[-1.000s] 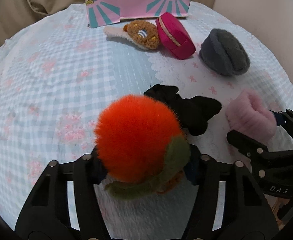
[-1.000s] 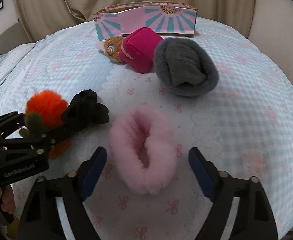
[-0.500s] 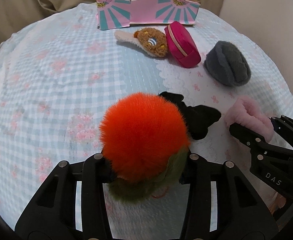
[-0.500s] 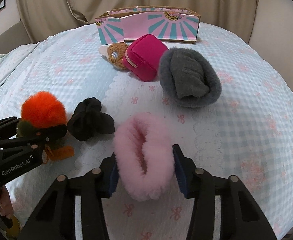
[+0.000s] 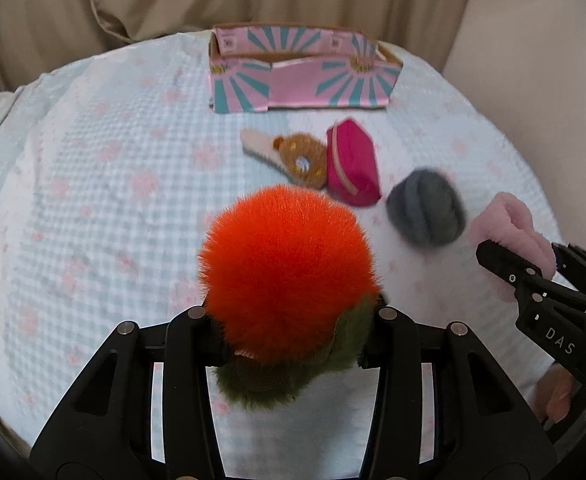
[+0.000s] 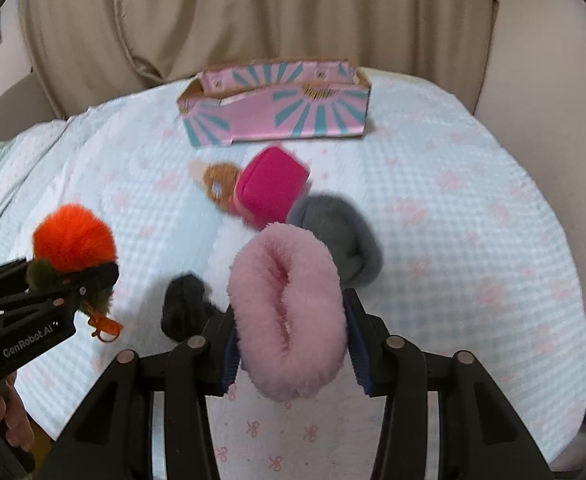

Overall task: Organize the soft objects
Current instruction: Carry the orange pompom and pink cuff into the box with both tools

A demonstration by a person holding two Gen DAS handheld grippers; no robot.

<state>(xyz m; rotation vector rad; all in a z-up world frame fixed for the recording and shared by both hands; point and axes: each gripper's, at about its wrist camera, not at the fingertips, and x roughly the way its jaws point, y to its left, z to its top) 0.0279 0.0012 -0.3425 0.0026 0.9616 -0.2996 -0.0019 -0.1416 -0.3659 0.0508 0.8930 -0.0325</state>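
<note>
Grippers both lifted above my quilted bedspread (image 6: 473, 216), each clamped on a soft toy.

My left gripper (image 5: 293, 344) squeezes an orange pompom (image 5: 289, 272); my right gripper (image 6: 289, 344) pinches a pink fluffy cuff (image 6: 289, 312). Below me lie a grey roll (image 6: 345, 232), magenta pouch (image 6: 271, 192) and black scrunchie (image 6: 185, 308), with a pink box (image 6: 281, 116) at the far edge.

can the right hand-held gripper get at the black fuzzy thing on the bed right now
Probably not yet. The right hand-held gripper is shut on the pink fluffy ring, so its jaws are full, though the black item lies uncovered just beside it.
</note>
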